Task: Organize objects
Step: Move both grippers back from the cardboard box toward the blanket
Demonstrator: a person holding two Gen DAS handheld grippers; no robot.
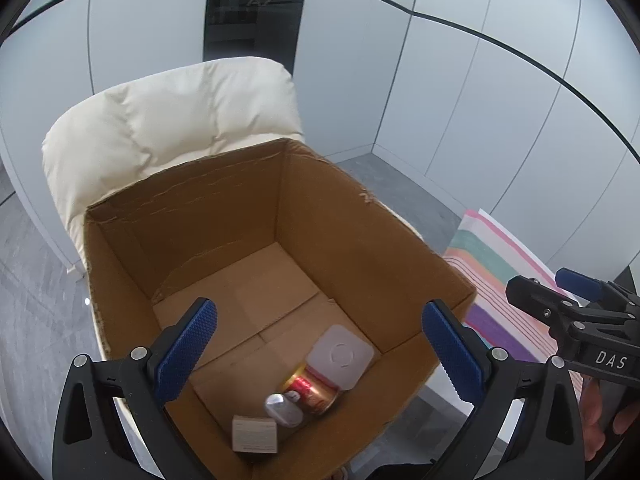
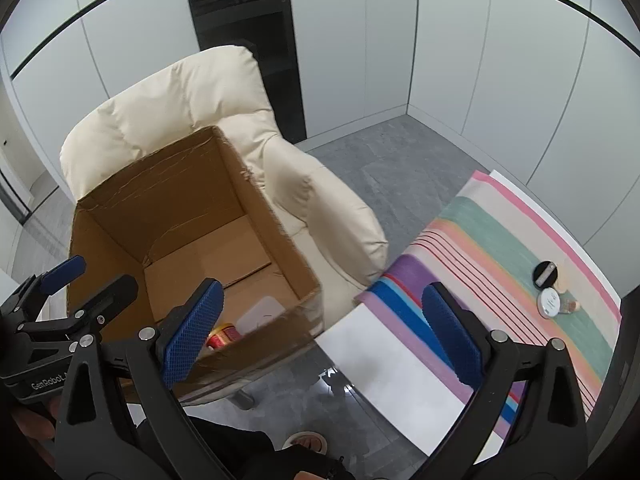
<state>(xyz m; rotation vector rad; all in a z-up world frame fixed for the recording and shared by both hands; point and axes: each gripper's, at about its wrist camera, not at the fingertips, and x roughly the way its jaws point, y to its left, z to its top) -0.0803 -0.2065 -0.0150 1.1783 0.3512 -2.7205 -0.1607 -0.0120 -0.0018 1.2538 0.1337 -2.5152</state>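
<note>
An open cardboard box (image 1: 360,240) stands on a cream armchair (image 1: 168,112). On its floor lie a white square container (image 1: 340,354), a red and gold can (image 1: 310,394), a silver object (image 1: 282,408) and a small carton (image 1: 255,434). My left gripper (image 1: 320,320) hangs open above the box's near side with nothing between its pads. My right gripper (image 2: 323,296) is open and empty too, over the gap between the box (image 2: 120,216) and a striped cloth (image 2: 500,240). A black round disc (image 2: 545,274) and a white round jar (image 2: 550,303) rest on that cloth.
The striped cloth covers a white table (image 2: 400,380) to the right of the armchair (image 2: 320,208). Grey floor (image 2: 380,160) and pale wall panels lie beyond. A person's sandalled foot (image 2: 306,442) shows below. The right gripper (image 1: 556,286) appears at the left wrist view's right edge.
</note>
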